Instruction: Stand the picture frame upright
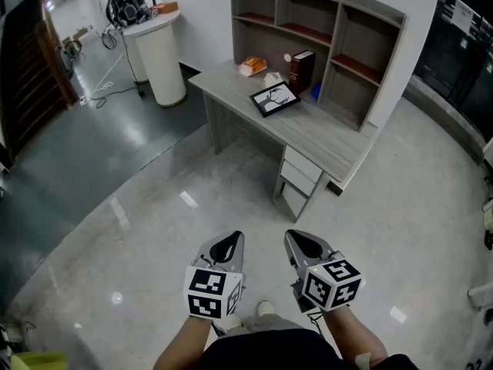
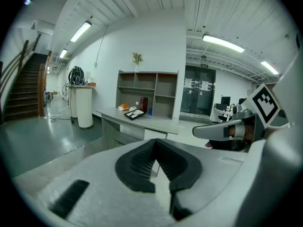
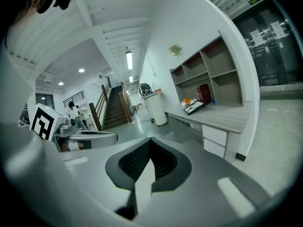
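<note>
Head view: the picture frame (image 1: 275,99) lies face-up on the table (image 1: 339,149), well ahead, its long side running diagonally. The left tool (image 1: 229,241) and right tool (image 1: 299,241) are both closed and empty. Left gripper view: the frame sits ahead, slightly left. Right gripper view: ahead-right. The right tool looks marginally nearer.
</note>
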Demonstrator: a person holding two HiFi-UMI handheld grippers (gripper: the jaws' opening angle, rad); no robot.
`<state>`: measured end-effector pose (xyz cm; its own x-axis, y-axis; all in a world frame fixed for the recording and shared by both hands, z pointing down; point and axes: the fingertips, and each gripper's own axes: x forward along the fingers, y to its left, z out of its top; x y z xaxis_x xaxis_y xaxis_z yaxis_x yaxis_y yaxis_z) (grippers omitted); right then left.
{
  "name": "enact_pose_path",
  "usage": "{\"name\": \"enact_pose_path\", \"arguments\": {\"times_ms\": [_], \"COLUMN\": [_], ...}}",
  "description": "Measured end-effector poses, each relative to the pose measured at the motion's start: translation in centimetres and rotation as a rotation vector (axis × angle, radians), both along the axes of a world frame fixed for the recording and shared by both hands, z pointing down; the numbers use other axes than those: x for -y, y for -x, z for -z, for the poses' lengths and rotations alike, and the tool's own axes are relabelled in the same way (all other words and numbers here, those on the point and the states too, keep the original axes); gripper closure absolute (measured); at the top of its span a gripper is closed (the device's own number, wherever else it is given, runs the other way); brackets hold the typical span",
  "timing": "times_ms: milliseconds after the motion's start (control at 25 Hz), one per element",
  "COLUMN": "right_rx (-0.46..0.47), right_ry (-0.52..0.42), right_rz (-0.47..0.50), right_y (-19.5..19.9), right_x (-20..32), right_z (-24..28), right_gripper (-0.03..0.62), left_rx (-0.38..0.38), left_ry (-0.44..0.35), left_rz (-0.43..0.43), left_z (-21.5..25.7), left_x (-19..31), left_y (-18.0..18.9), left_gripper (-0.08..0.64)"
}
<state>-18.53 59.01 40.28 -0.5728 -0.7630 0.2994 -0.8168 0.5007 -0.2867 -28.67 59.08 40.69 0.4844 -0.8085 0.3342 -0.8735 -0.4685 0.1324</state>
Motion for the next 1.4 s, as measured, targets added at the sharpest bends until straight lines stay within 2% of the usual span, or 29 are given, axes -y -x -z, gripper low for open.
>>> {"name": "enact_pose_path", "arguments": {"times_ms": [320,880,1120,1400], "right_rx": [0.066,0.062,0.063,0.037], "right_ry": [0.033,0.050,0.069,0.079], "right_rz": [0.014,0.026,0.008,-0.013], "right_y": [-2.8,-5.0,-6.2,-5.5], "right_x": [1.7,4.5,7.4,11.7], "right_z": [0.0,0.5,0.2,-0.3], "right_gripper": [0.595,0.594,0.595,0.594], "left_rx": [-0.012,-0.017,-0.013,-0.013], "left_ry": [0.025,0.038,0.047,0.054], "left_rz": [0.022,0.032,0.024,0.006], "left_z": [-0.4,0.0,-0.2,-0.6], "left_x": [1.6,4.2,7.6,12.2], "left_y": [-2.9,-5.6,-6.5,-5.8], "left_gripper": [0.565,0.565,0.565,0.565]}}
